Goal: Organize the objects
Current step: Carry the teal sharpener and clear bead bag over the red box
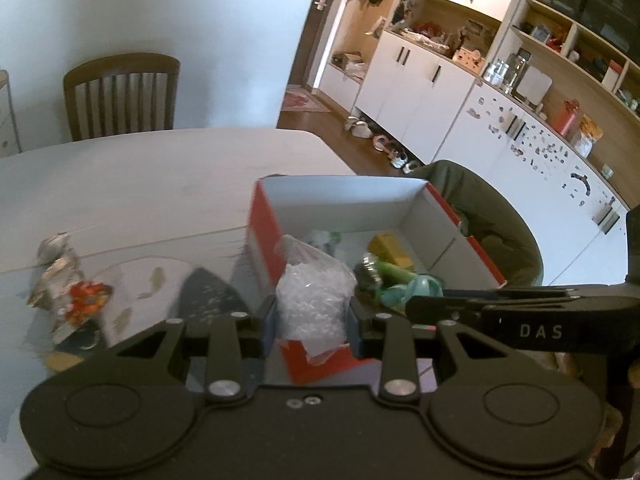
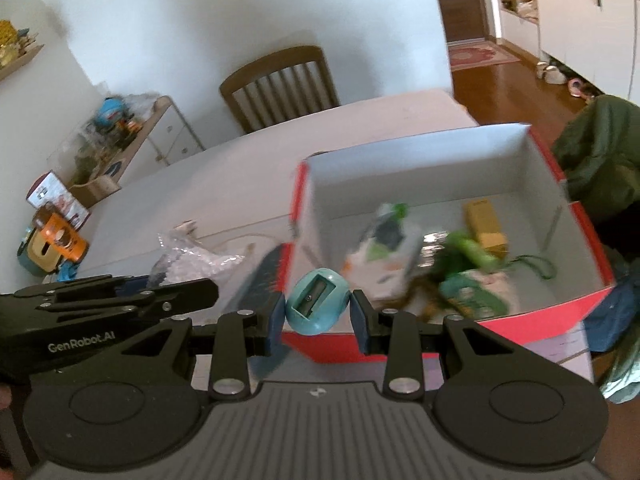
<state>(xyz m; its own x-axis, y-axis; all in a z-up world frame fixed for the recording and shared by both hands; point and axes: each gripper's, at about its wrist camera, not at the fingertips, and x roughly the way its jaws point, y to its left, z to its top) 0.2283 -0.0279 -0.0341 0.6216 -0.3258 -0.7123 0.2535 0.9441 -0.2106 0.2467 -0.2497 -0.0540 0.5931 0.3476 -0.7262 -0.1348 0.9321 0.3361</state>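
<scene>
A red cardboard box (image 1: 344, 204) with a white inside stands open on the table. My left gripper (image 1: 312, 322) is shut on a clear bag of white beads (image 1: 310, 304), held over the box's near left corner. My right gripper (image 2: 318, 316) is shut on a teal egg-shaped pencil sharpener (image 2: 316, 304), just above the near wall of the box (image 2: 420, 168). Inside lie a yellow carton (image 2: 486, 224), green items (image 2: 468, 248) and a white-and-green packet (image 2: 384, 240). The right wrist view also shows the left gripper (image 2: 120, 292) and its bag (image 2: 188, 260) to the left.
Crumpled wrappers (image 1: 68, 292) and a dark flat object (image 1: 208, 296) lie on the table left of the box. A wooden chair (image 1: 120, 92) stands at the far side. A green jacket (image 1: 492, 216) hangs just right of the box. White cabinets (image 1: 420, 84) line the far wall.
</scene>
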